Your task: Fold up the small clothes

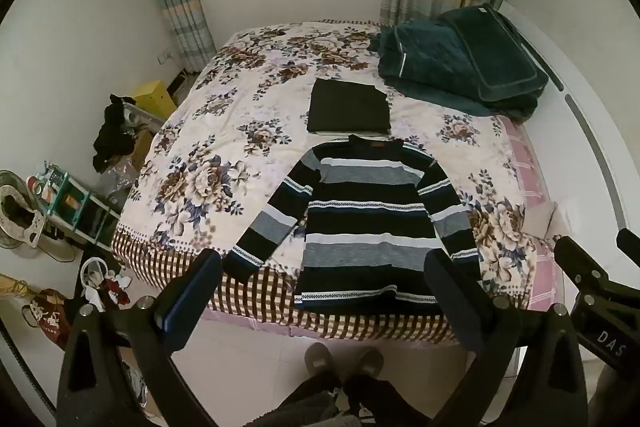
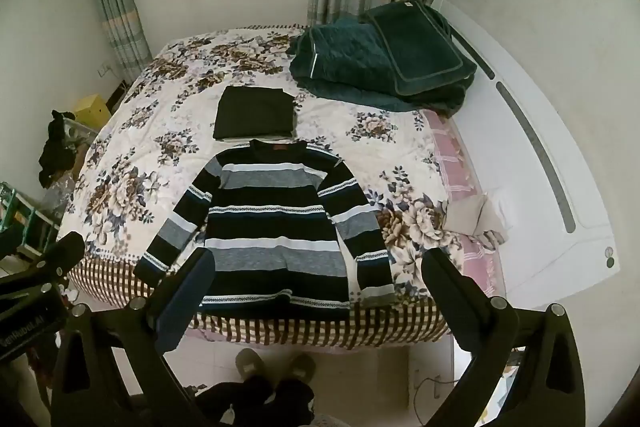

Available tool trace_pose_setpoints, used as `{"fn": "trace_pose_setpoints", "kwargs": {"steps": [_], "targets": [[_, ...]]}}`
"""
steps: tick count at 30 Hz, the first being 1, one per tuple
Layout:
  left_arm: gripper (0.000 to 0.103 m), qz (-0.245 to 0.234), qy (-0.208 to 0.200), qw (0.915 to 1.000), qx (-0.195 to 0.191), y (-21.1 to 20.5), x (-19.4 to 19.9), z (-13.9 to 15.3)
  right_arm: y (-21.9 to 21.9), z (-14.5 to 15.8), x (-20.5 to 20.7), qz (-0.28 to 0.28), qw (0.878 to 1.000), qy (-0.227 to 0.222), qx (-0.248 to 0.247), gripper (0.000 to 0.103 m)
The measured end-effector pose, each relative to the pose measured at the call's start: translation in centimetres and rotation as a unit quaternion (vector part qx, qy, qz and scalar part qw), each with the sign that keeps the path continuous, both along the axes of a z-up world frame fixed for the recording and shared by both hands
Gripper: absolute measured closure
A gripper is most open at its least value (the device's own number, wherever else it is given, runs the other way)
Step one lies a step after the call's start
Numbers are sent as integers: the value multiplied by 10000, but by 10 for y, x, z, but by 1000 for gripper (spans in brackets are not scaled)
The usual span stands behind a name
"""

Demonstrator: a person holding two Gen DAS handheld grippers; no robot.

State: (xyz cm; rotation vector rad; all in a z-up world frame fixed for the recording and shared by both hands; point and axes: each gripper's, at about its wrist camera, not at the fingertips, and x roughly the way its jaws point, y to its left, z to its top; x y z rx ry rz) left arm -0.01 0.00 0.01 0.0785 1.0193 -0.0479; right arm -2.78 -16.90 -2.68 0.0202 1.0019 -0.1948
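A striped long-sleeved sweater (image 1: 360, 219) (image 2: 276, 227) in navy, grey and white lies flat on the floral bed cover (image 1: 224, 131) (image 2: 168, 115), neck away from me, hem at the near edge, both sleeves spread out. Just beyond its collar rests a folded dark garment (image 1: 348, 107) (image 2: 254, 113). My left gripper (image 1: 324, 291) hangs above the near bed edge, open and holding nothing, its fingers framing the hem. My right gripper (image 2: 320, 291) is open and empty too, over the sweater's lower half. Each gripper shows at the edge of the other's view.
A dark green quilt and cushion (image 1: 460, 67) (image 2: 384, 59) are piled at the bed's far right. Clutter, a shelf (image 1: 68, 203) and a yellow box (image 1: 154, 97) fill the floor on the left. A person's slippered feet (image 1: 344, 359) (image 2: 276, 359) stand on the tiles before the bed.
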Motion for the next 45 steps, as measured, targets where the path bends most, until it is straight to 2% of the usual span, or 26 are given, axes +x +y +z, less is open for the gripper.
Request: {"fn": "trace_pose_setpoints", "kwargs": {"steps": [24, 26, 30, 45], "targets": [[0, 34, -14, 10000, -53, 0, 1, 0, -1, 7, 0, -2, 10000, -45, -12, 0], [0, 47, -28, 10000, -41, -3, 6, 14, -2, 8, 0, -5, 10000, -56, 0, 0], [0, 44, -47, 10000, -51, -3, 15, 24, -2, 9, -1, 4, 10000, -67, -4, 0], [0, 61, -113, 9999, -71, 0, 8, 20, -3, 13, -3, 11, 9999, -102, -2, 0]]}}
